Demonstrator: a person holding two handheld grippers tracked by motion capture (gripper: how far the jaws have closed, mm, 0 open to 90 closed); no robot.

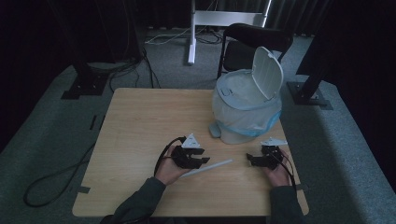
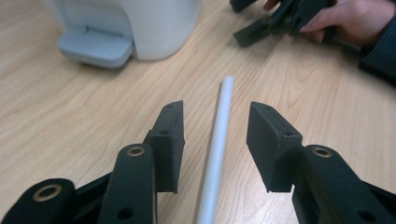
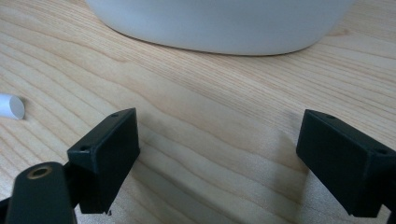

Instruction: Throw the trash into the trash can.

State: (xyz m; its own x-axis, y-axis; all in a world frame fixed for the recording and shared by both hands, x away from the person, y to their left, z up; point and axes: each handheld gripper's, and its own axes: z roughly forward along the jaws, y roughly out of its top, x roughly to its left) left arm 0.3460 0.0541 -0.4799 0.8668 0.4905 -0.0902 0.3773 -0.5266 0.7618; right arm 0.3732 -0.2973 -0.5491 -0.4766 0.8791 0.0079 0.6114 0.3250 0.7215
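White and thin, the paper tube (image 2: 218, 140) lies flat on the wooden table (image 1: 140, 126) before the pedal bin (image 1: 245, 109), between our left gripper (image 2: 215, 142)'s wide-spread jaws. We should lower, centre and close gently. Our right gripper (image 3: 219, 161) gapes empty nearby.

Dark sleeves (image 1: 140, 200), black grippers with brass-ringed screw holes, grey three-cornered plates (image 1: 192, 141)

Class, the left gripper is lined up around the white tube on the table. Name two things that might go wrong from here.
1. The white tube is thin and round and lies untouched between the left gripper's open jaws; it may roll or slip as they close.
2. The pedal bin stands close behind, lid up; a carried tube could knock it.
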